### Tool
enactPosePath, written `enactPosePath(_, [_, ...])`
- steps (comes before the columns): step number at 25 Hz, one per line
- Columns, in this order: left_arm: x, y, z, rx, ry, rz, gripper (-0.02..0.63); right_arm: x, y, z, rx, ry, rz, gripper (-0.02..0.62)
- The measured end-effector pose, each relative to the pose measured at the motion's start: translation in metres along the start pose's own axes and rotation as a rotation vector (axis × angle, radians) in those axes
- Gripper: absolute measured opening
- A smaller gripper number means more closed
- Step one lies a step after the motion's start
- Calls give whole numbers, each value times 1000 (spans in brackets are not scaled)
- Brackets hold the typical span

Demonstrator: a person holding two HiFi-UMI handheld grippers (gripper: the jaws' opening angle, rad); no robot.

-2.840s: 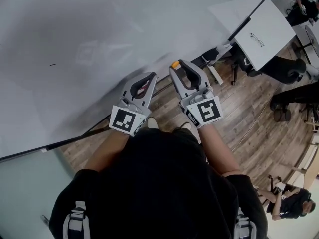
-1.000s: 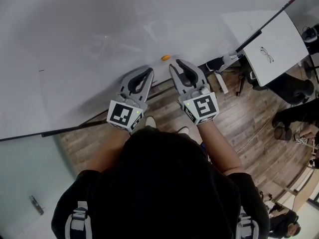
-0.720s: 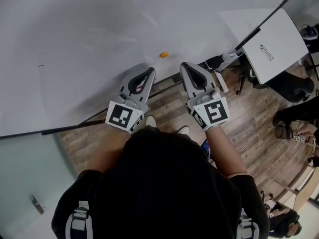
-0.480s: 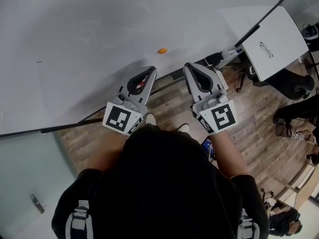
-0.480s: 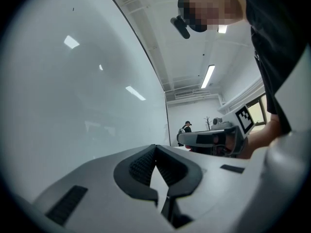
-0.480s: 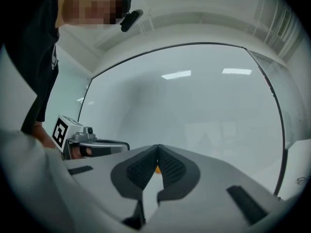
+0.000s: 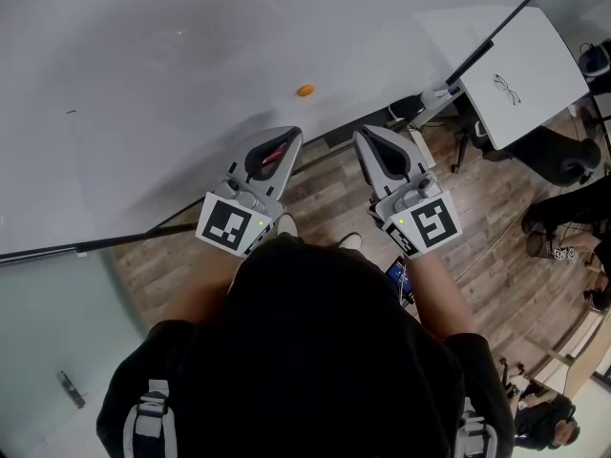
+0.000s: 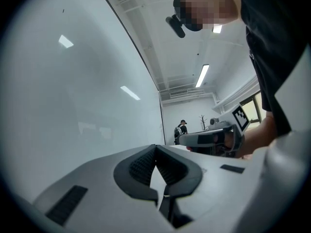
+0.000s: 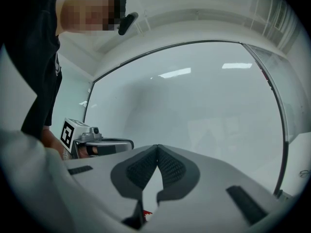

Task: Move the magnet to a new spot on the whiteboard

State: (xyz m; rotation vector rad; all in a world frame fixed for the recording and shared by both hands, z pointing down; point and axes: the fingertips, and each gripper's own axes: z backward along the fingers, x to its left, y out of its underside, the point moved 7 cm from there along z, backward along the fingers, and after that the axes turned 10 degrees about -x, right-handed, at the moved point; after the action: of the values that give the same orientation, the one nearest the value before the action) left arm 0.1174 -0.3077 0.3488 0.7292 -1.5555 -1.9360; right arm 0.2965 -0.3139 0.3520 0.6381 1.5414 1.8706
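Magnet [image 7: 305, 91] – small, orange, round, no long axis to read – sits on the whiteboard [image 7: 143, 65] near its lower edge, touched by neither tool. It lies at 12 o'clock from the left gripper [image 7: 293, 133], the nearer one, and at 10 o'clock from the right gripper [image 7: 362, 133]. Both jaw pairs are pressed together, holding nothing. Earlier the right gripper carried the magnet at its tips – now it has drawn clear.

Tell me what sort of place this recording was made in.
Most likely an office or meeting room. A large whiteboard carrying an orange magnet fills the front. A white desk and a dark chair stand on a wood-plank floor, and strip lights run along the ceiling.
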Motion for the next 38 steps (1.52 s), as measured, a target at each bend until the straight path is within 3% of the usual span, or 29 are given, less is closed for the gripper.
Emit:
enactPosePath(13, [-7, 5, 2, 14, 18, 11, 3, 7, 1, 8, 19, -37, 14, -9])
enactPosePath(27, [0, 8, 2, 22, -5, 18, 2, 2, 6, 5, 21, -19, 1, -9])
enactPosePath(33, [2, 10, 2, 22, -8, 16, 2, 6, 7, 0, 28, -37, 41, -9])
enactPosePath(38, [2, 10, 1, 23, -11, 14, 2, 4, 9, -2, 18, -32, 10, -9])
